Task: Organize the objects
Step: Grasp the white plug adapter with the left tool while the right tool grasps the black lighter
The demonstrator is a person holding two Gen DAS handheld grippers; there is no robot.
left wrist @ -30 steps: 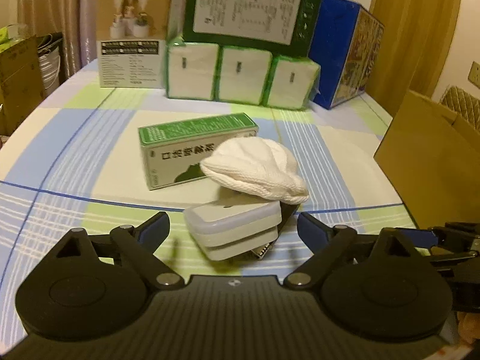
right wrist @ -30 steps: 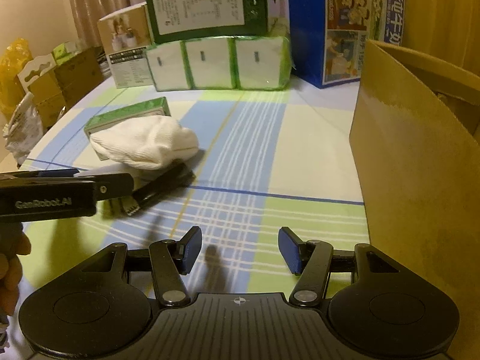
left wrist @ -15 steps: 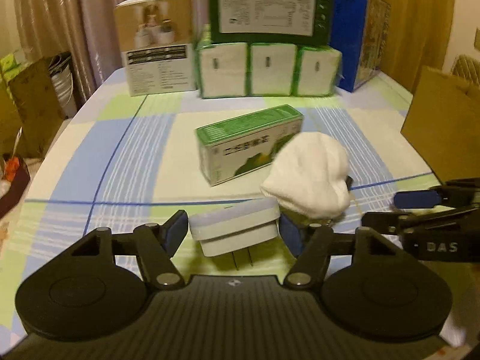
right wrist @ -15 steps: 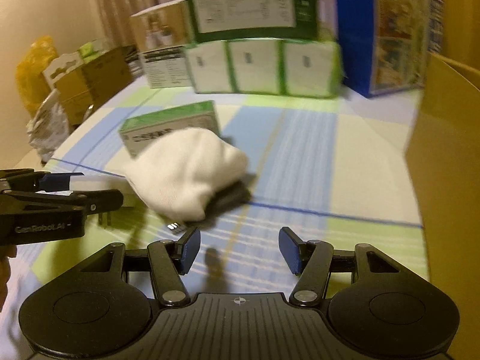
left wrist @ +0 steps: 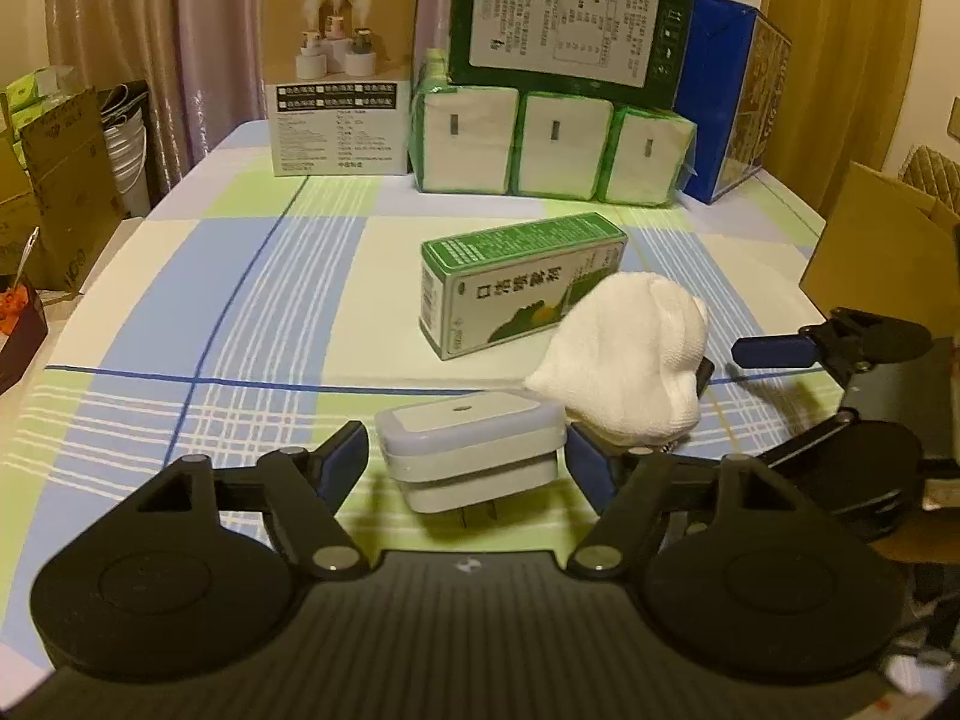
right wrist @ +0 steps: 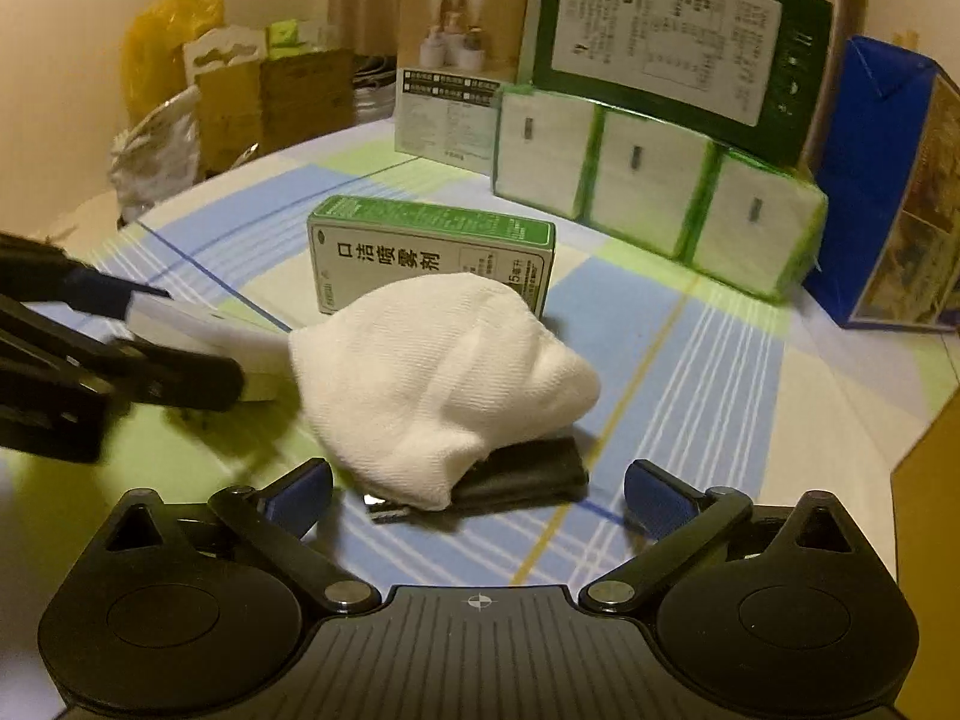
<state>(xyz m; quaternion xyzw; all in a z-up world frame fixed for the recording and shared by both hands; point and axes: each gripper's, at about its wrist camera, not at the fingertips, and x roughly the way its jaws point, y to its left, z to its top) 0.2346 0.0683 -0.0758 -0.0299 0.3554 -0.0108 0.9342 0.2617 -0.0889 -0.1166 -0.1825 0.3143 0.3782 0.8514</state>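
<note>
Pinching a white plug adapter (left wrist: 471, 450) between the blue pads of the left gripper (left wrist: 468, 462), one pad pressing each side. Showing as a rounded, two-layered white block with a small dot on its top face and two metal prongs poking out underneath; hanging just clear of the checked tablecloth (left wrist: 240, 312), casting a shadow below. Appearing blurred at the left edge of the right wrist view (right wrist: 204, 330).

Sitting spread wide and empty, the right gripper (right wrist: 477, 492), its pads flanking a white knitted sock (right wrist: 432, 372). Lying bunched in a soft mound, the sock, draping over a flat black item (right wrist: 528, 468) with a metal end peeking out; what that item is, hard telling. Crowding just beside the adapter on its right, the sock (left wrist: 624, 360), partly hiding a green and white carton (right wrist: 429, 249) lying on its long side behind.

Standing farther back: three green-wrapped tissue packs (left wrist: 552, 147) in a row, carrying a dark green box (left wrist: 567, 21); a humidifier box (left wrist: 339, 78) to the left; a blue box (left wrist: 732, 102) to the right. Edging in at the far right, a brown cardboard box (left wrist: 870, 252).
</note>
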